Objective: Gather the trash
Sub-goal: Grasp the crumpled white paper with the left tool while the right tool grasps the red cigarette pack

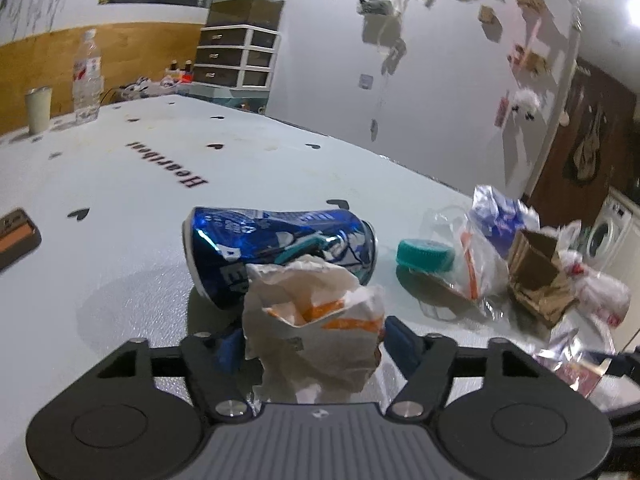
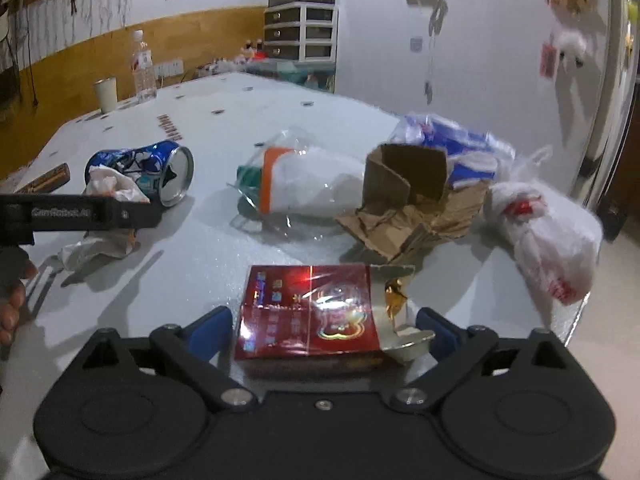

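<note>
Left wrist view: left hand-held gripper half-closed around crumpled paper wrapper, blue pads at both flanks of wad, firm pressing not clear, so counted as not yet clamped. Crushed blue can just behind wrapper, touching or nearly so; teal lid right of centre; clear plastic bag and torn cardboard at right of frame.

Right wrist view: right hand-held gripper wide, straddling red packet at lower centre, gaps on both sides, gold foil scrap at packet's right edge. White plastic bag at right, on edge of pale surface.

Step in hand, judged: closing on two pieces at once. For wrapper: squeeze until paper stops yielding, lift straight up, away from can, to avoid rolling it. For packet: centre before closing, pads on long side walls, low near surface, clear of loose foil, which could slip free or snag. Glossy film likely slick, so firm, even close before any lift. No bin visible in either view
</note>
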